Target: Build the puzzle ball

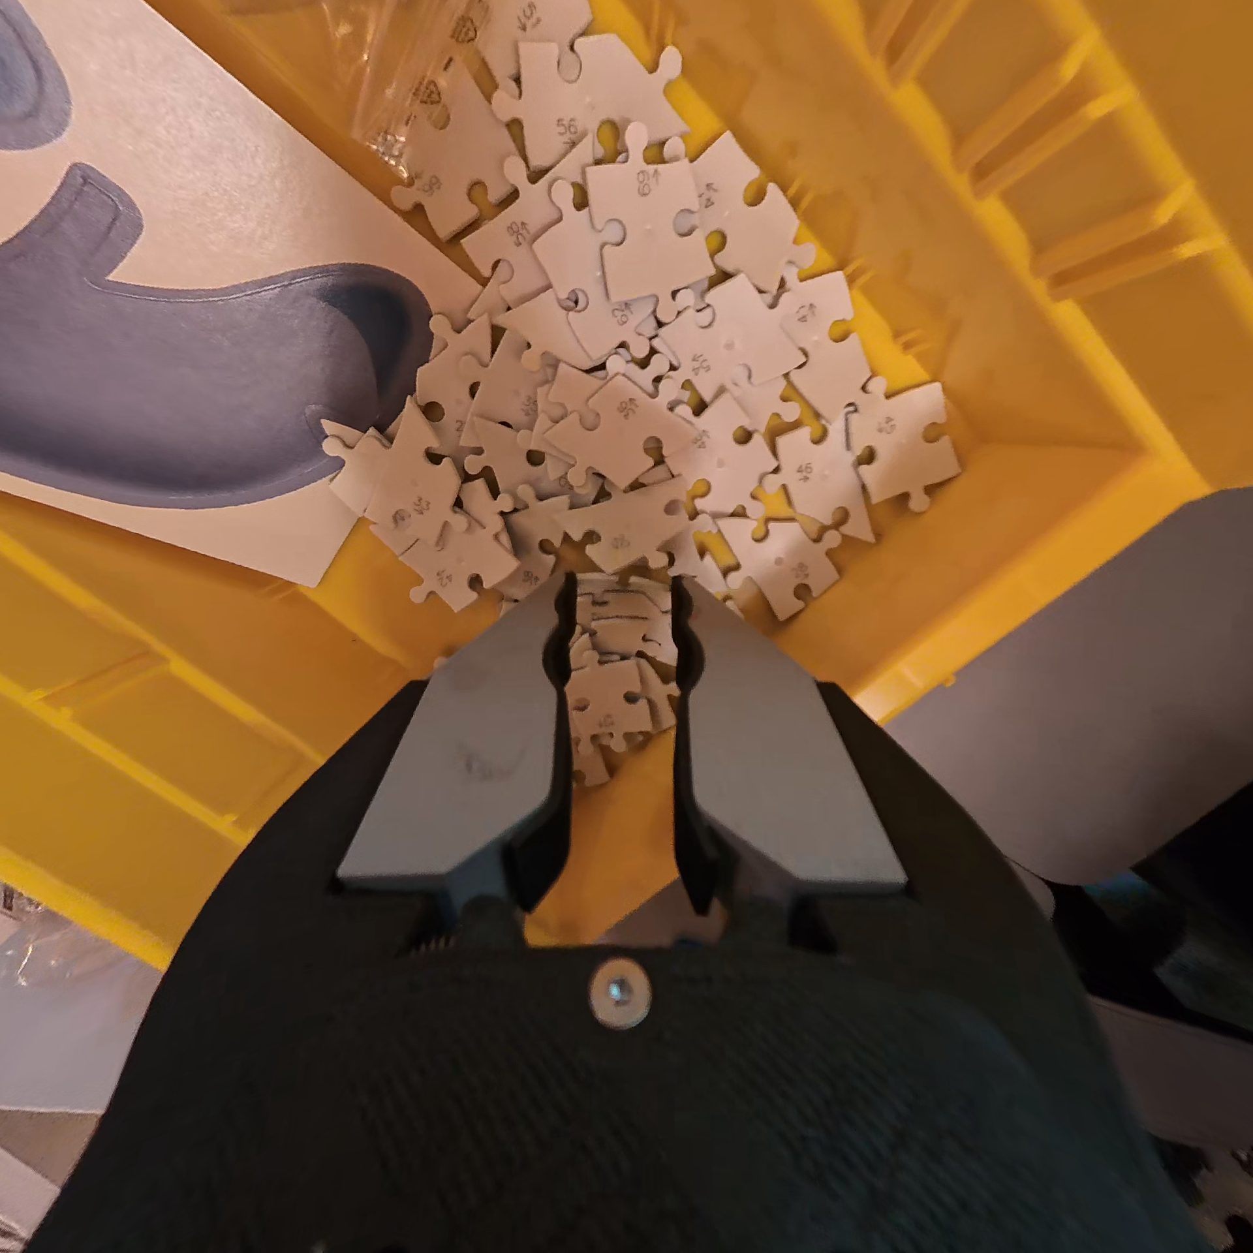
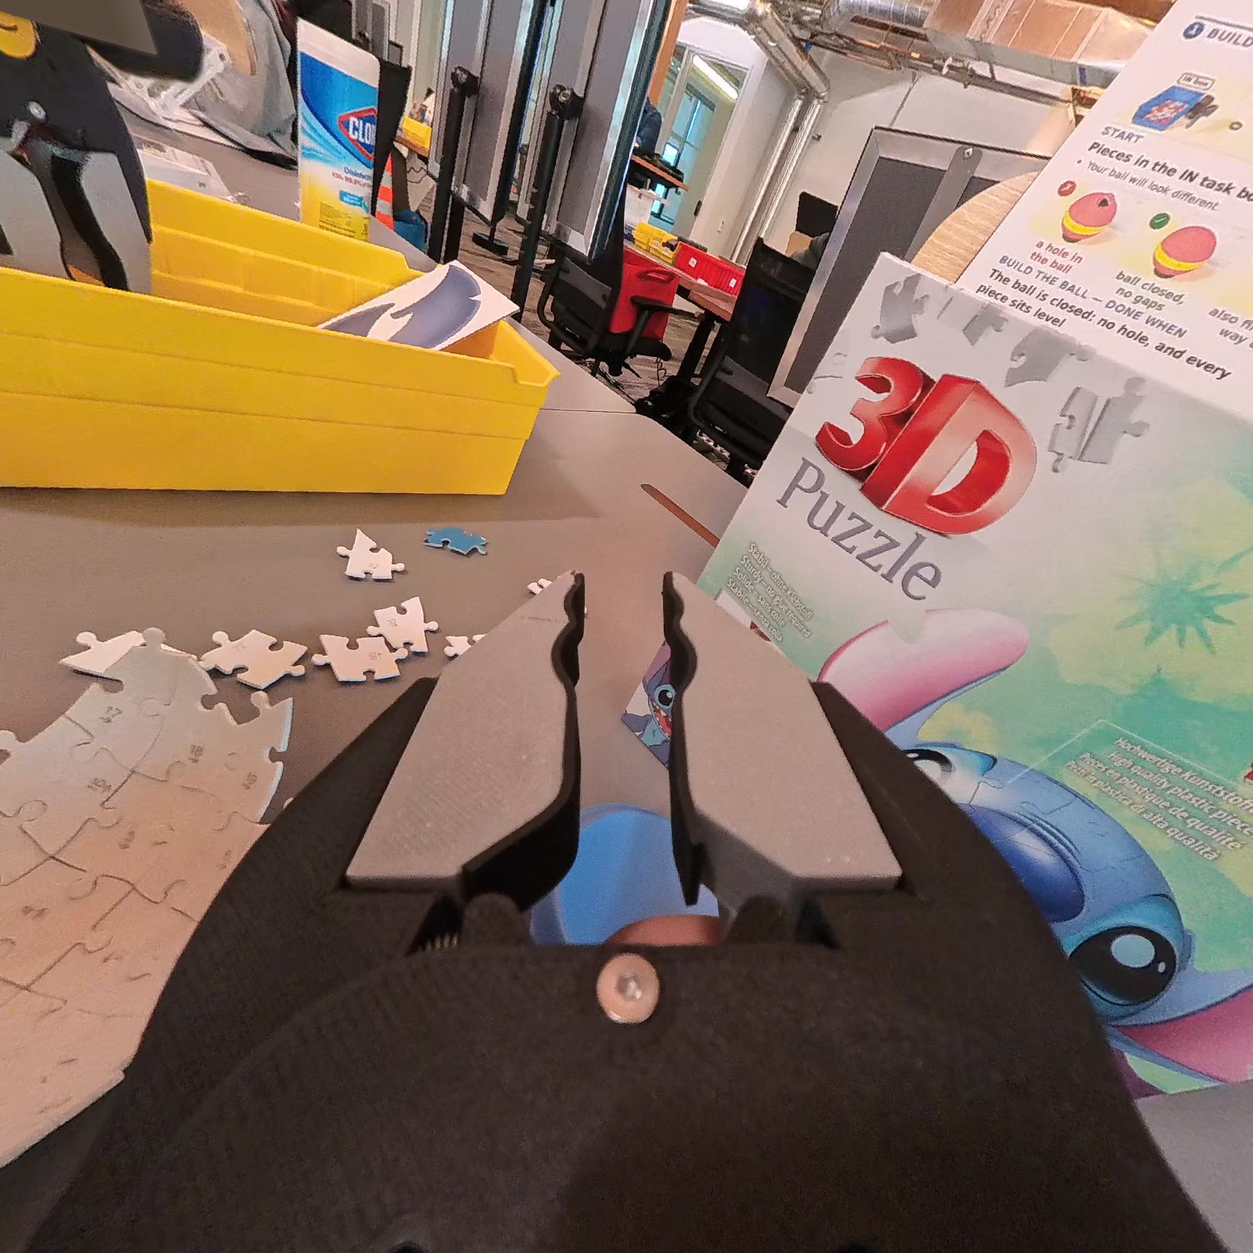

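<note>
Left wrist view looks down into a yellow bin (image 1: 1017, 339), where a heap of loose white puzzle pieces (image 1: 644, 380) fills the middle of the frame, backs up. The left gripper (image 1: 624, 583) sits at the lower centre with its tips at the near edge of the heap; its fingers stand a narrow gap apart, and pieces show in that gap, but I cannot tell whether one is pinched or merely lies beneath. A printed card (image 1: 169, 305) leans in the upper left, crowding the heap from that side, and the bin's ribbed walls close in at upper right and lower left, so room to work is tight.

Right wrist view shows the grey table (image 2: 203, 542). At lower left lies a joined, curved section of pieces (image 2: 115, 813), only a part of the ball, so most of the build looks undone. Several single pieces (image 2: 352, 654) lie scattered at centre left, apart from one another. The right gripper (image 2: 624, 590) hovers at centre, parted and holding nothing. The puzzle box (image 2: 983, 610) stands close on the right, an instruction sheet (image 2: 1152, 203) behind it, and the yellow bin (image 2: 271, 420) bounds the upper left; open table lies between them.
</note>
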